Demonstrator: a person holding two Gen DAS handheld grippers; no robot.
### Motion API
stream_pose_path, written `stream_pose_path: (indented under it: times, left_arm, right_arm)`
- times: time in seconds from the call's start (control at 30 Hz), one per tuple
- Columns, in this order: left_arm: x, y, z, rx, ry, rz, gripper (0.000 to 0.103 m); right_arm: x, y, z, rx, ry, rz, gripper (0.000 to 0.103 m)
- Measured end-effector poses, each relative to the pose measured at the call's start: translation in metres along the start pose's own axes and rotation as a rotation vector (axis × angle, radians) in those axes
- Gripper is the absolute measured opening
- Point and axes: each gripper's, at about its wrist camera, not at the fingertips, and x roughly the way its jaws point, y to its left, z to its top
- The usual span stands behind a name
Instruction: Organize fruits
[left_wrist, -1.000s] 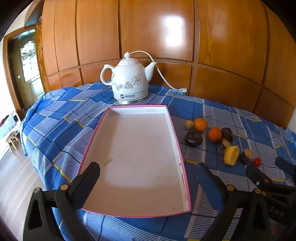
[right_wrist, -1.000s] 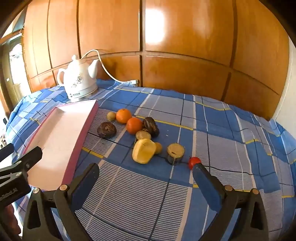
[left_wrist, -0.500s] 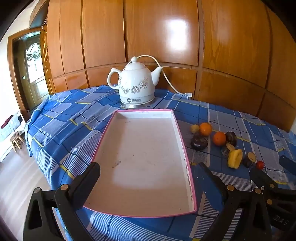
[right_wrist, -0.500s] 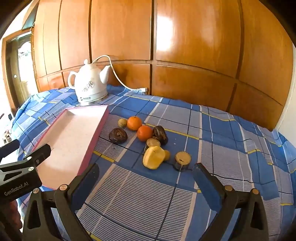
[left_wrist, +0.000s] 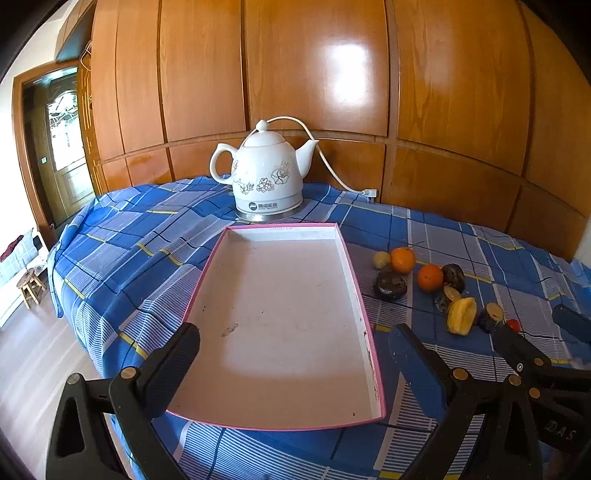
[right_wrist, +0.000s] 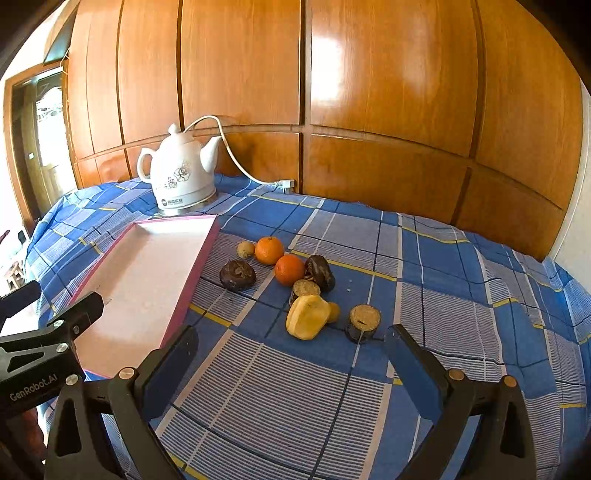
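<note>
A pink-rimmed white tray (left_wrist: 352, 266) (right_wrist: 199, 258) lies empty on the blue checked tablecloth. To its right lies a cluster of fruit: two oranges (right_wrist: 269, 250) (right_wrist: 289, 270), a yellow fruit (right_wrist: 307, 321) (left_wrist: 461, 314), dark round fruits (right_wrist: 237, 275) (right_wrist: 320, 272), a cut dark piece (right_wrist: 364, 322) and a small red fruit (left_wrist: 513, 325). My left gripper (left_wrist: 295, 363) is open and empty above the tray's near edge. My right gripper (right_wrist: 291, 363) is open and empty, just in front of the yellow fruit.
A white ceramic kettle (left_wrist: 266, 184) (right_wrist: 181, 176) with a cord stands behind the tray against the wooden panel wall. The table edge drops off at the left toward the floor, where a small stool (left_wrist: 31, 284) stands.
Both grippers have pulled back and risen, so the tray and fruit look smaller and farther. The red fruit has slipped behind the right finger in the right wrist view. Nothing was grasped.
</note>
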Motion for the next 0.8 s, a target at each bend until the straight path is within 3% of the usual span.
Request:
stream_pose_path:
  times: [0.8]
  left_arm:
    - [-0.001, 0.0006, 0.0002, -0.007, 0.008, -0.006, 0.103]
  right_arm:
    - [-0.0005, -0.0103, 0.0031, 0.027, -0.015, 0.02, 0.098]
